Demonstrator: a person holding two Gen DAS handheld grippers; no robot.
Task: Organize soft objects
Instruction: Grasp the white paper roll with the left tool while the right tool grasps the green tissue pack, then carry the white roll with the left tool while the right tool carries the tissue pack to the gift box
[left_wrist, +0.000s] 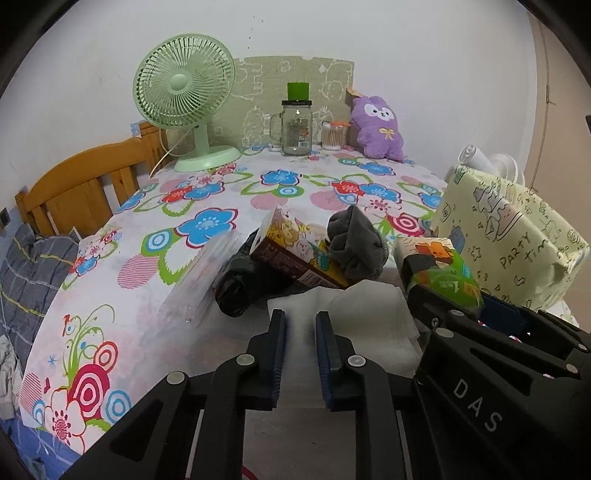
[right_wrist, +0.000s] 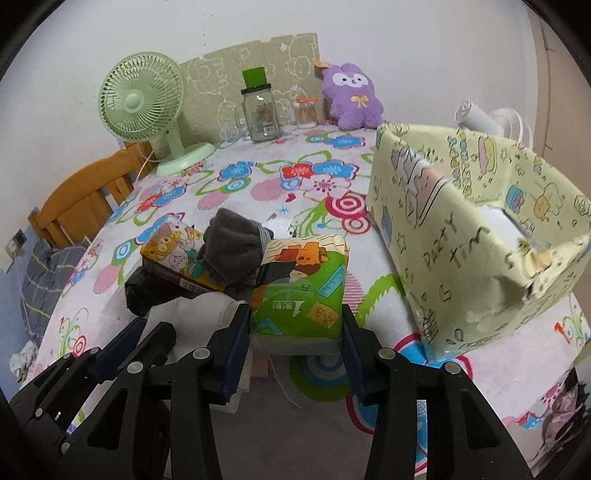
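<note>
My left gripper (left_wrist: 300, 321) is shut on a white cloth (left_wrist: 354, 314) at the near table edge. Its blue pads pinch a fold of the cloth. To its right, my right gripper (right_wrist: 294, 308) is shut on a green tissue pack (right_wrist: 299, 288), one pad pressing each side. Behind them lie a grey sock bundle (right_wrist: 232, 251), a yellow cartoon tissue pack (right_wrist: 173, 254) and a black bundle (right_wrist: 144, 291), heaped together. A pale yellow "PARTY TIME" box (right_wrist: 461, 236) stands open-topped at the right.
The flowered tablecloth (left_wrist: 207, 221) covers the table. At the back stand a green fan (left_wrist: 184, 96), a glass jar (left_wrist: 295, 125), a cotton-swab cup (left_wrist: 332, 136) and a purple plush (left_wrist: 380, 129). A wooden headboard (left_wrist: 74, 188) is on the left, and a clear plastic pack (left_wrist: 195, 280) lies near the heap.
</note>
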